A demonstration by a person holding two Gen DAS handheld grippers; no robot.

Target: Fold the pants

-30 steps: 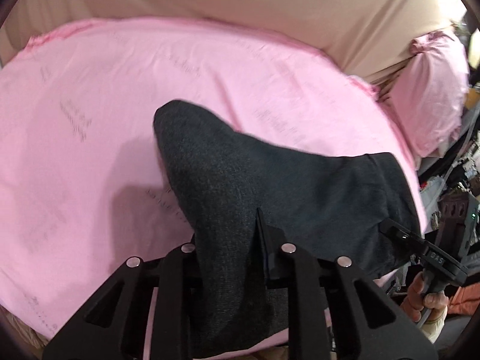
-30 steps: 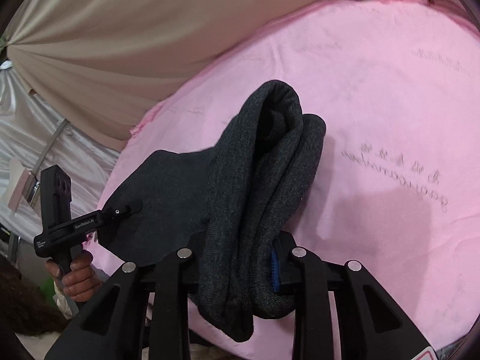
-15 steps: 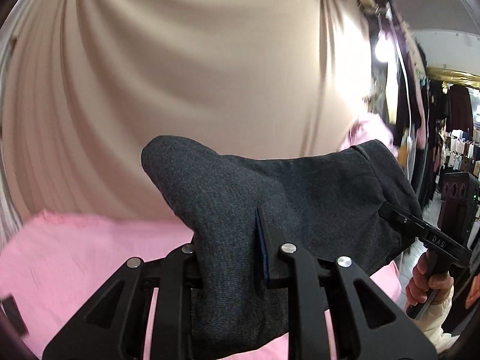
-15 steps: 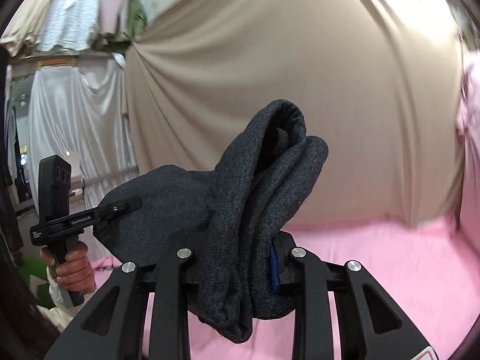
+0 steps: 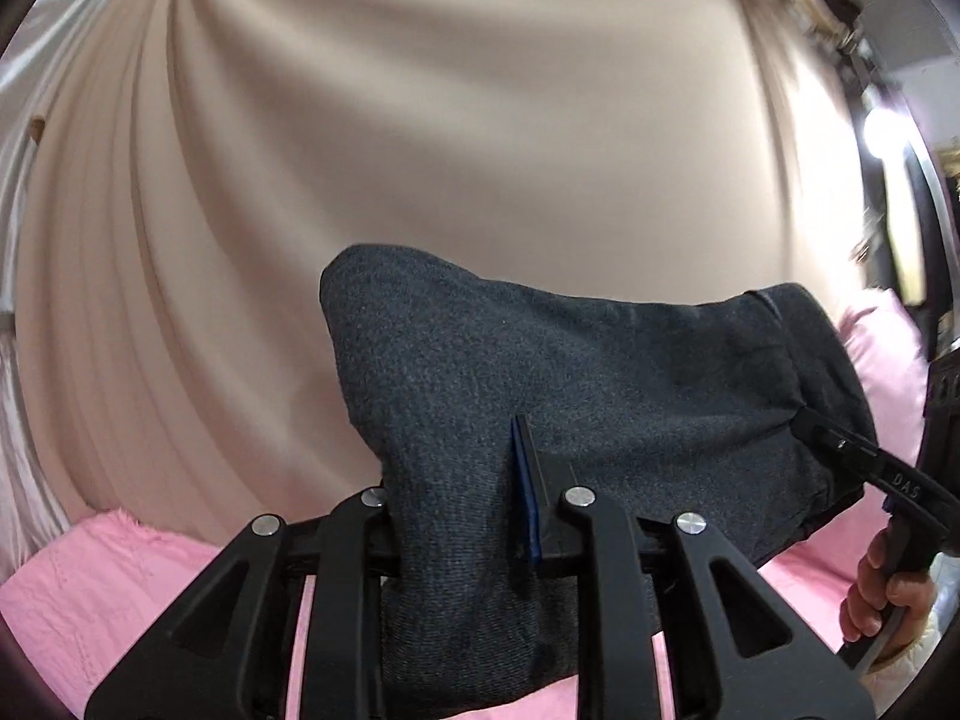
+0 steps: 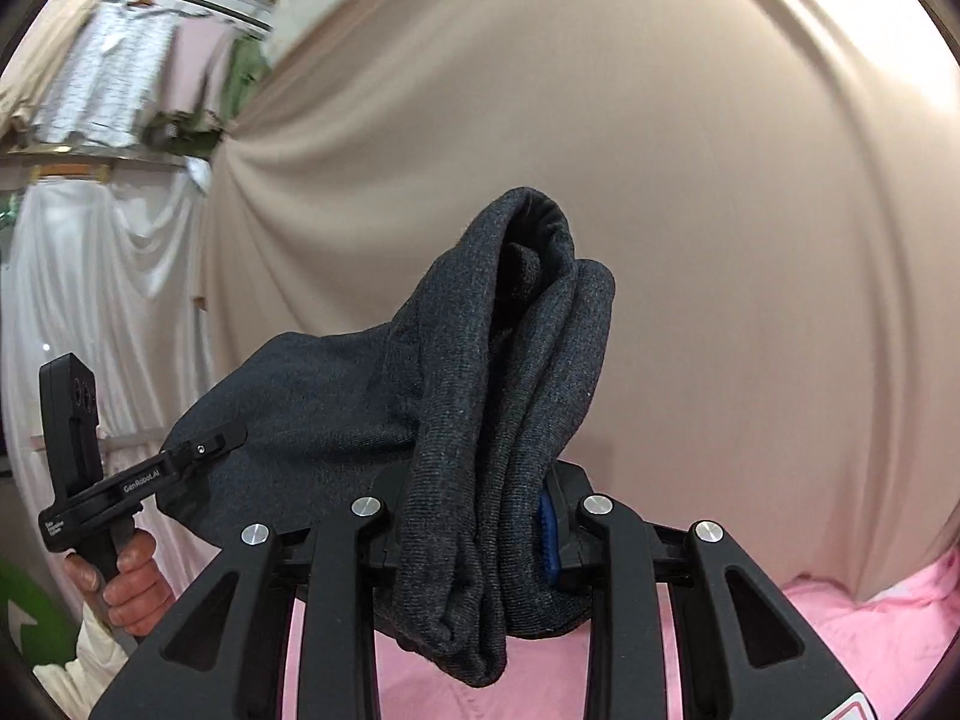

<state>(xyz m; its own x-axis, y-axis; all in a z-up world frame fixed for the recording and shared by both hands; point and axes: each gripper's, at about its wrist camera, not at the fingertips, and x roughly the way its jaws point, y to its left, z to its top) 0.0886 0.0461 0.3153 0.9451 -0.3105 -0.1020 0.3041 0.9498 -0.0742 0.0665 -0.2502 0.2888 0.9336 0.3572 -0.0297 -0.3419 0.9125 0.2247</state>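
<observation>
The dark grey pants point(image 5: 600, 384) hang in the air, stretched between both grippers above the pink sheet point(image 5: 90, 588). My left gripper point(image 5: 456, 516) is shut on one bunched end of the fabric. My right gripper point(image 6: 474, 528) is shut on the other end, where the pants point(image 6: 498, 372) fold thickly over the jaws. The right gripper also shows at the right edge of the left wrist view point(image 5: 840, 450), pinching the cloth. The left gripper shows at the left of the right wrist view point(image 6: 204, 450). Both pairs of fingertips are hidden by fabric.
A beige curtain point(image 5: 450, 120) fills the background of both views. The pink sheet point(image 6: 870, 630) lies low in the right wrist view too. A pink pillow point(image 5: 882, 360) is at the right. White drapes and hanging clothes point(image 6: 108, 90) are at the far left.
Both grippers have lifted and tilted up with the pants. The view has swung from the pink sheet to the beige curtain. Both grips stay shut on the fabric.
</observation>
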